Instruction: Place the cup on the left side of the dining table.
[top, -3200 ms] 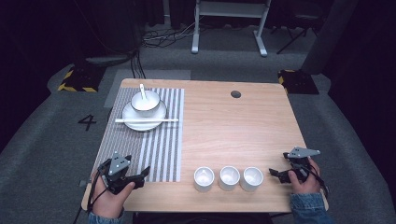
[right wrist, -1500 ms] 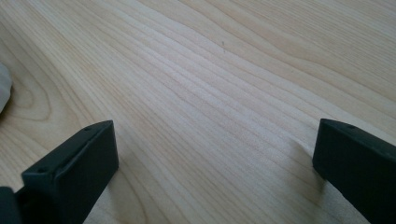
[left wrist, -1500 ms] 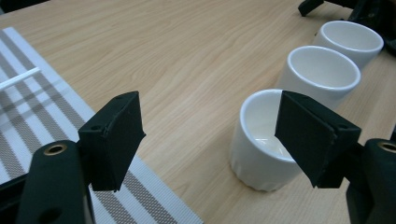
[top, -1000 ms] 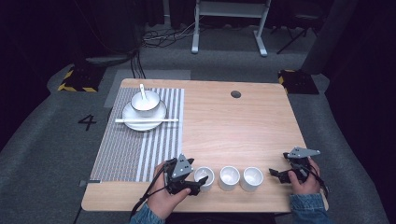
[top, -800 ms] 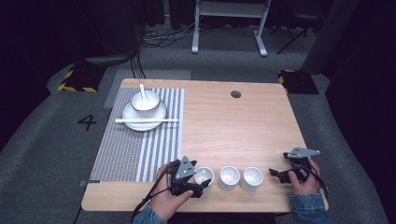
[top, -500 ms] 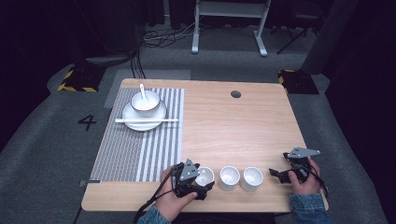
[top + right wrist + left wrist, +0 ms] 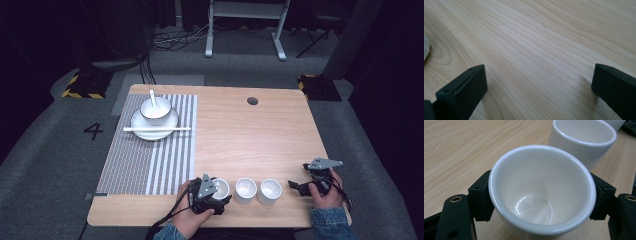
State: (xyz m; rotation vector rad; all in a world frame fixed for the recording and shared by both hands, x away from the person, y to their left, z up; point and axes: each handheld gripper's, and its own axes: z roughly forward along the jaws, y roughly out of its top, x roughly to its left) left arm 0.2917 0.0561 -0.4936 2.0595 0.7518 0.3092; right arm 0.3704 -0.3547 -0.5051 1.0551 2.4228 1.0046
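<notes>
Now my left gripper (image 7: 541, 202) pinches the nearest white cup (image 7: 541, 192), a second cup (image 7: 584, 140) just beside. My right gripper (image 7: 539, 87) sits spread over bare wooden table (image 7: 250, 135); striped placemat (image 7: 150, 155) lies far left.

A light wooden table (image 7: 250, 135) with rounded corners stands on grey carpet, a small dark round hole (image 7: 252, 101) near its far edge. A grey striped placemat (image 7: 150, 155) covers the left part of the top, running from the far edge almost to the near one. On the mat's far end sits a white plate (image 7: 152, 127) bearing a white bowl (image 7: 155, 110) with a spoon (image 7: 152, 97) in it; a pair of white chopsticks (image 7: 157, 129) lies across the plate's near rim. Three white cups stand in a row near the table's front edge: the left cup (image 7: 220, 188), the middle cup (image 7: 246, 190) and the right cup (image 7: 269, 191), close together on bare wood.
</notes>
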